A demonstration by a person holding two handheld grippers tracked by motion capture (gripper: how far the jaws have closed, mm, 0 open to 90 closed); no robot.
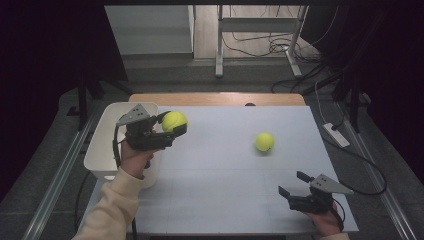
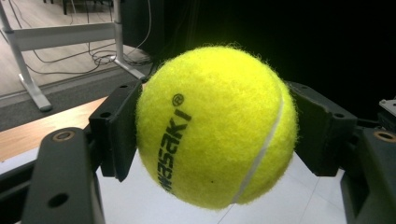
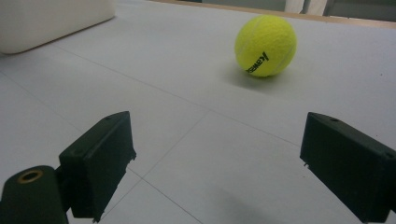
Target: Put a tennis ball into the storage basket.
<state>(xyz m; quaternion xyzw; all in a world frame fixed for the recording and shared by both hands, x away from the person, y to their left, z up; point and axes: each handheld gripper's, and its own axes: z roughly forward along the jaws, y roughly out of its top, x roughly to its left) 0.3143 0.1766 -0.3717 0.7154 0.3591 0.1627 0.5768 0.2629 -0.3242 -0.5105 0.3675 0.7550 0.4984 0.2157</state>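
Over on the left, the white bin (image 1: pixel 102 145) sits at the table's nine o'clock edge, and a cream-sleeved forearm rises from the bottom at about seven o'clock, angled up toward one o'clock. That hand carries the left gripper (image 1: pixel 175 122) raised off the grey table (image 1: pixel 225 165), right beside the bin's far right corner, jaws pointing toward three o'clock. And it has a catch: the jaws are clamped on a yellow-green tennis ball (image 1: pixel 174 120), one black pad pressing each side. From the left gripper view the held ball (image 2: pixel 215 126) bulges between the pads, black lettering facing the camera, a white seam curving down its right side, the table showing below it.

Moving to the middle, toward the right: a second tennis ball (image 1: pixel 264 142) lies free on the table at roughly two o'clock from centre, well apart from both grippers, casting a small shadow.

Down at the five o'clock corner, the right hand (image 1: pixel 327 220) sits low, close to the table's near edge, the right gripper (image 1: pixel 295 182) pointing toward ten o'clock. Its jaws stand wide apart, nothing between them, nothing touched. The right gripper view looks along the two spread pads at the loose ball (image 3: pixel 265 45) farther up the table, at about one o'clock from the jaws, with the bin's wall (image 3: pixel 51 21) at the upper left.
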